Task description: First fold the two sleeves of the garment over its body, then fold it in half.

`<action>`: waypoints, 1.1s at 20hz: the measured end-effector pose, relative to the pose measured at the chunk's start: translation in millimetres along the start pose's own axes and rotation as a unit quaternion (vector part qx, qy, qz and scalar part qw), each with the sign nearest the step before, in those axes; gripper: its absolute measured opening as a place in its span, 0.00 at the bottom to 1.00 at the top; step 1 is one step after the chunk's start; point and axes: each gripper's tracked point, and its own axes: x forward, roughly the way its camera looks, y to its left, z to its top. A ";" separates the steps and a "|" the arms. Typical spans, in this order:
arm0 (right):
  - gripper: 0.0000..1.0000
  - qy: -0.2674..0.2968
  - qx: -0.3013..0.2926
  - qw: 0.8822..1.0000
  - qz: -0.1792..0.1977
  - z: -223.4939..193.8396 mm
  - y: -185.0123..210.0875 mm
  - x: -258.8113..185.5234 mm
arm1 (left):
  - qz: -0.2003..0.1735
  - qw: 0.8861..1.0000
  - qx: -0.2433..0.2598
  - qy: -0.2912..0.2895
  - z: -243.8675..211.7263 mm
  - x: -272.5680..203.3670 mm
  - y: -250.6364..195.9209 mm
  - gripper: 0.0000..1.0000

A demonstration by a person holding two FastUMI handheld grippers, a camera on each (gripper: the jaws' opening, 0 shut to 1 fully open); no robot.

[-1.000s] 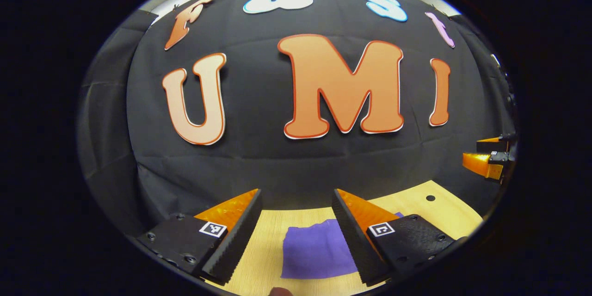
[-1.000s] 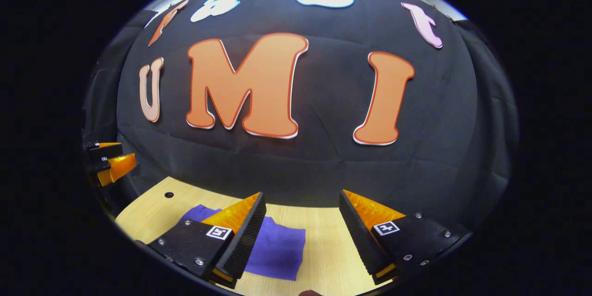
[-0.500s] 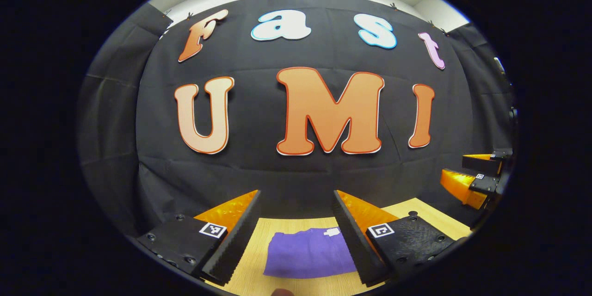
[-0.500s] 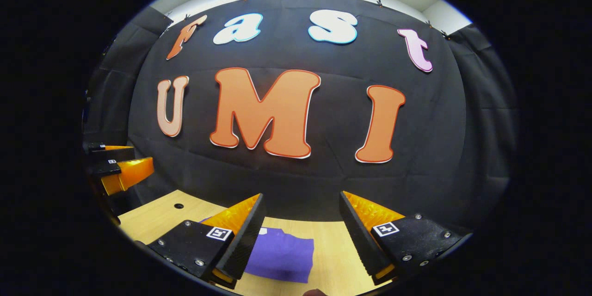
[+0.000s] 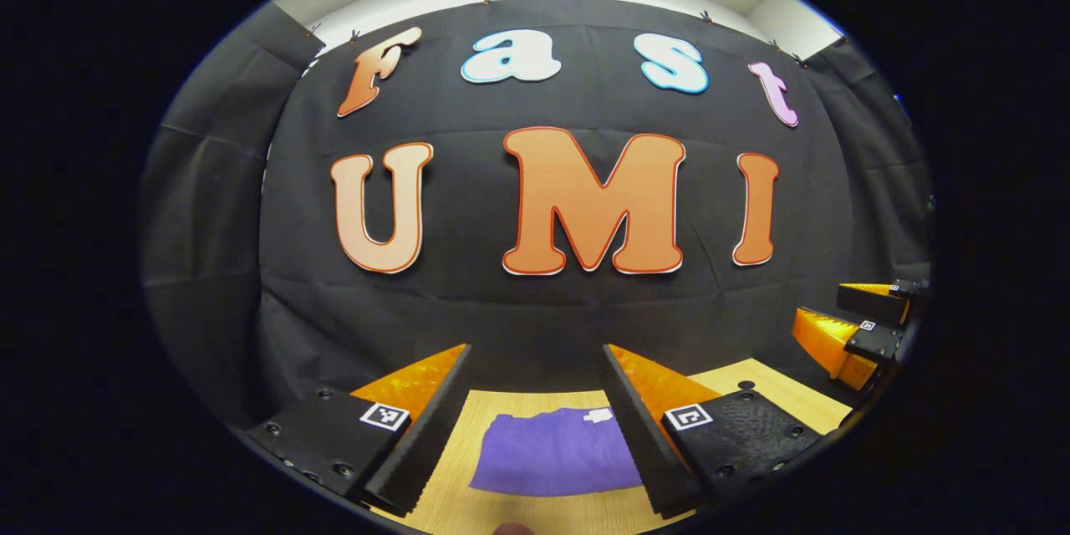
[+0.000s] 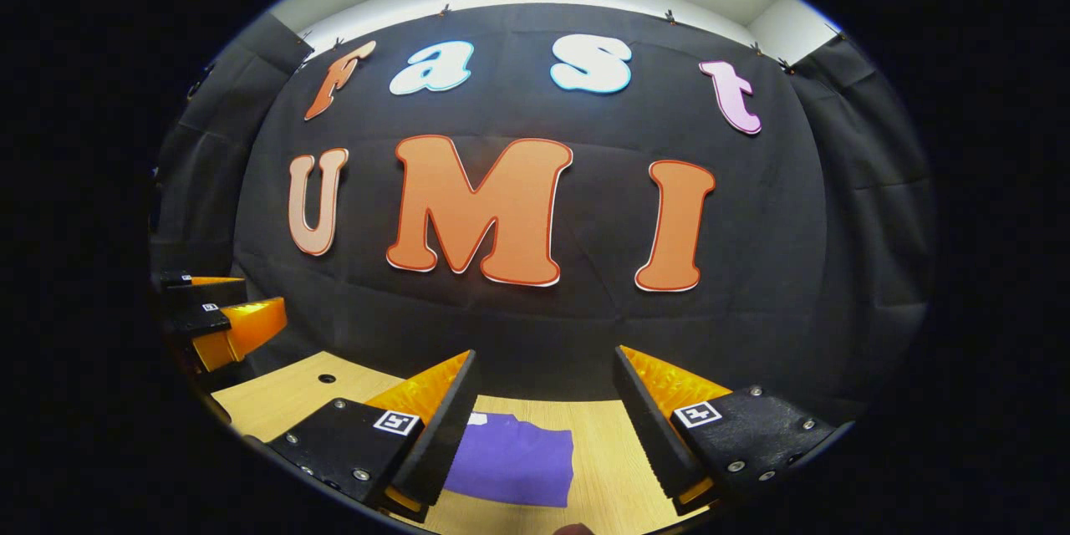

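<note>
Purple garment (image 5: 556, 461) lies folded compact on the bench (image 5: 777, 393), below and ahead of both tools. Left tool (image 5: 535, 426) and right tool (image 6: 543, 435) gape wide, empty; the left sits more squarely over it.

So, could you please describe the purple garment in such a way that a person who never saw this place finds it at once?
Start from the light wooden table in front of the black cloth wall. The garment lies flat on it, folded into a compact rectangle, just beyond the open left gripper. It is the one purple cloth thing there, with a small white tag at its far edge.
</note>
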 end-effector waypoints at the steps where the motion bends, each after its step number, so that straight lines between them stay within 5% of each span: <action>1: 0.94 0.000 -0.001 1.000 0.002 -1.9 1.2 -1.1 | 0.003 1.000 0.004 -0.004 -0.9 -0.6 0.4 0.96; 22: 0.95 0.010 -0.012 1.000 0.016 -19.5 4.3 -3.1 | 0.001 1.000 0.001 0.011 -18.7 -2.7 -9.8 0.95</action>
